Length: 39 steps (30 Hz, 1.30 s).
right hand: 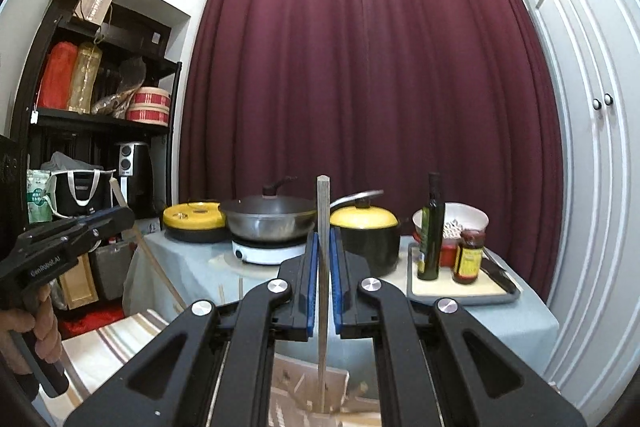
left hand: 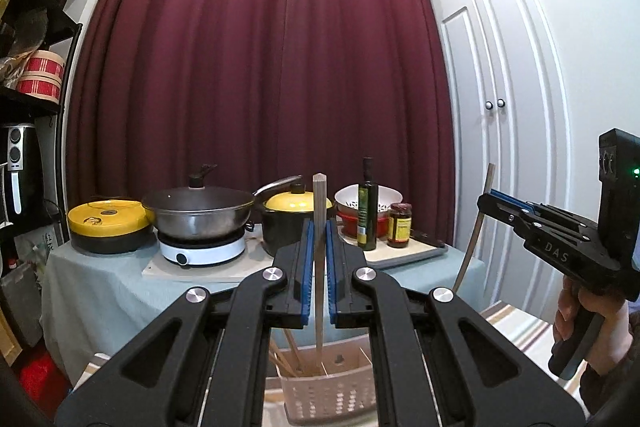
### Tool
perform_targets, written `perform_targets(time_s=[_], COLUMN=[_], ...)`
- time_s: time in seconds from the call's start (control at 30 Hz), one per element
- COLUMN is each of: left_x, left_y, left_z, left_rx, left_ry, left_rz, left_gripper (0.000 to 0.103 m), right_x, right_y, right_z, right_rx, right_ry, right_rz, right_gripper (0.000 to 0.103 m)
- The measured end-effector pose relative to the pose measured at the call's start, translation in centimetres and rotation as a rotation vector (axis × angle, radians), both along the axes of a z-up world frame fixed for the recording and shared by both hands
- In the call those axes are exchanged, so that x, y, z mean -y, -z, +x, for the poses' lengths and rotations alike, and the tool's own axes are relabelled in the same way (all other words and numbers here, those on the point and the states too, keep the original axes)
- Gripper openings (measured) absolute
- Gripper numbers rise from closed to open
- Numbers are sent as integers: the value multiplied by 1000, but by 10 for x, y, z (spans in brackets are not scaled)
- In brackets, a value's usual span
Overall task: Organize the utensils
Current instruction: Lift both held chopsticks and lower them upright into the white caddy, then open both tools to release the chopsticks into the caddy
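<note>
In the left wrist view my left gripper [left hand: 319, 223] is shut on a pale wooden chopstick [left hand: 319, 199] held upright. Its lower end reaches down into a white perforated basket [left hand: 328, 399] that holds several other chopsticks. At the right edge a hand holds my right gripper [left hand: 486, 201], shut on a darker chopstick [left hand: 474, 239] that slants downward. In the right wrist view my right gripper [right hand: 324, 235] clamps an upright chopstick [right hand: 323, 203] whose tip is down in the basket [right hand: 288, 371]. My left gripper [right hand: 124, 215] shows at the left with its chopstick [right hand: 156, 267].
Beyond the basket stands a table under a pale blue cloth [left hand: 100, 287]. On it are a wok on an induction cooker [left hand: 200, 215], two yellow-lidded pots, an oil bottle [left hand: 368, 211], a sauce jar and a tray. A dark shelf stands at the left, white cupboard doors at the right.
</note>
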<state>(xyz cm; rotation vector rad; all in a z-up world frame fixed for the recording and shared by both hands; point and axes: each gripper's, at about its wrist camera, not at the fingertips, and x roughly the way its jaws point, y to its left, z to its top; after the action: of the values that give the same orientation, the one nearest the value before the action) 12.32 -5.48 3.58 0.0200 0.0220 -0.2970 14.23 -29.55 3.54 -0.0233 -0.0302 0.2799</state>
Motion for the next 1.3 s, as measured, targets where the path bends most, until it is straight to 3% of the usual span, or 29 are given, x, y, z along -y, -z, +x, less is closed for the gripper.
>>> perform_targets(time_s=[0.17,0.87,0.93,1.0,1.3], left_x=[1,-6,-7,-8,-13], left_y=[6,72,76,78,69], left_z=[21,81,83,82,58], left_rx=[-5,-194,-205,-202,-169], left_ry=[-24,-18,-11,-12,-21], left_rz=[7,12,5,3,-15], left_gripper=[6,7,9,22,48], right_x=[-5,-11,-11,-9,0], right_y=[6,64,66,65,57], right_z=[24,76,76,72,42], right_rx=[8,-151,-154,-147,-105], right_ry=[-14,10,16,22,68], right_rz=[3,-29,-28,-21,-24], right_gripper=[7,10,22,34,41])
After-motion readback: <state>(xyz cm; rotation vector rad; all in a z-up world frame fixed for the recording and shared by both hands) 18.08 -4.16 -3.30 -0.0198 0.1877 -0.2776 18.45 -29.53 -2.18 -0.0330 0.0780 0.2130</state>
